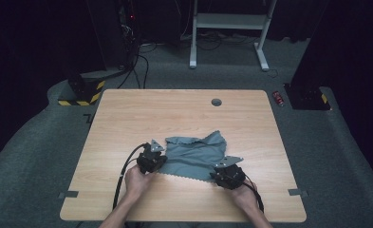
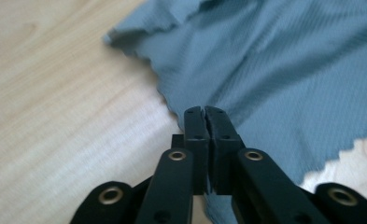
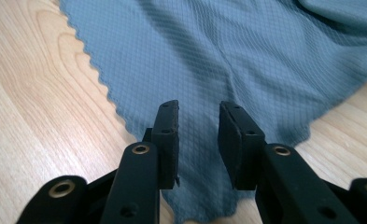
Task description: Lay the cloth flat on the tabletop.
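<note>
Black left gripper point(image 2: 204, 111): jaws pressed together on the cloth's point(image 2: 274, 79) zigzag edge, at the cloth's 9 o'clock corner in the high view point(image 1: 152, 160). Right gripper point(image 3: 197, 116): jaws parted, astride the cloth's point(image 3: 209, 60) near corner without pinching it, at 5 o'clock of the cloth point(image 1: 229, 175). Grey-blue cloth point(image 1: 193, 154) rumpled on the near half of the wooden table point(image 1: 174, 111), far edge folded up.

Place: lab or recording studio | Walls: black drapes all round | Floor: grey carpet point(image 1: 41, 142) | Bench: one bare wooden table point(image 1: 174, 114) with a cable hole point(image 1: 216, 101) | Gear: dark equipment rack with a red light and trailing cables point(image 1: 139, 66), hazard-striped base point(image 1: 82, 92), white desk frame point(image 1: 229, 28) behind
</note>
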The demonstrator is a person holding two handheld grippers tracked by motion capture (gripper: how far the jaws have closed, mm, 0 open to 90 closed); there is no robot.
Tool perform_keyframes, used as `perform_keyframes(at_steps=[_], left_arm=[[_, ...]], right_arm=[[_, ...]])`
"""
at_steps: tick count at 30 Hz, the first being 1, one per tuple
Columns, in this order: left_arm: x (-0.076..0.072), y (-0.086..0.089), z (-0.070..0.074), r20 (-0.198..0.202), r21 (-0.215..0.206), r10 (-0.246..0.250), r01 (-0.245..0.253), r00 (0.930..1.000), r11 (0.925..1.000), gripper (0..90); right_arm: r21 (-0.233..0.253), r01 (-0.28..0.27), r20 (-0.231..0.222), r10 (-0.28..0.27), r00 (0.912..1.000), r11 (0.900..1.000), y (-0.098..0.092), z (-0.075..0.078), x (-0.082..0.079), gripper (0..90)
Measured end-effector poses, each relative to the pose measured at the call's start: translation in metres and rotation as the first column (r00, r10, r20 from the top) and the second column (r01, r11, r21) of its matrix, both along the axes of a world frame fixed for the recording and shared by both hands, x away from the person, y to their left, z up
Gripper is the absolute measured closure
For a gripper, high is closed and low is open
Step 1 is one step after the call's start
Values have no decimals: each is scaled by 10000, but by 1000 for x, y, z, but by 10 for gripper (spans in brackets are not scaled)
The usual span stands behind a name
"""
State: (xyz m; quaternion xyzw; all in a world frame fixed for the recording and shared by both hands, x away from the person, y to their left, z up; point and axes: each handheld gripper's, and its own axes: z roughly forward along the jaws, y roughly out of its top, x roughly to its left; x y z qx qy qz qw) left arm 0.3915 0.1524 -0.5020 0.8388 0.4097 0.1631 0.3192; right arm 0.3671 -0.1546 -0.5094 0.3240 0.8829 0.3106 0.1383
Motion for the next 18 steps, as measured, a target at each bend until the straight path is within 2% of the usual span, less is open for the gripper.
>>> perform_keyframes(at_steps=[2, 3, 4, 7, 10, 11, 14, 16, 18], left_arm=[[-7, 1, 3, 206, -371, 23, -15, 9998, 9993, 715], [-11, 1, 5, 296, -525, -70, 86, 9995, 9986, 696], [-14, 1, 6, 365, -605, -168, 189, 9992, 9980, 687], [-25, 0, 7, 344, -803, -551, 578, 9979, 9951, 694], [-28, -4, 2, 272, -444, -776, 788, 9966, 9959, 738], [-27, -5, -1, 195, -318, -786, 792, 9967, 9964, 750], [-24, -7, -9, -44, -122, -709, 709, 9975, 9974, 766], [-25, -7, -10, -34, -76, -717, 716, 9974, 9974, 778], [-25, -6, -9, -53, 33, -711, 711, 9975, 9975, 782]], right_arm=[[-86, 151, 250, -148, 9996, 9998, -2, 1, -3, 682], [124, 265, 317, -269, 9991, 9996, -5, 3, -5, 693], [382, 404, 330, -416, 9986, 9985, -9, 5, -7, 704], [737, 584, 560, -626, 9965, 9956, -17, 10, -14, 758], [839, 462, 357, -493, 9981, 9954, -19, 11, -18, 821], [725, 405, 330, -430, 9985, 9965, -17, 10, -19, 825], [462, 405, 314, -420, 9986, 9981, -10, 4, -15, 808], [234, 537, 161, -541, 9984, 9983, -8, -1, -10, 789], [263, 545, 94, -548, 9985, 9982, -8, -2, -9, 778]])
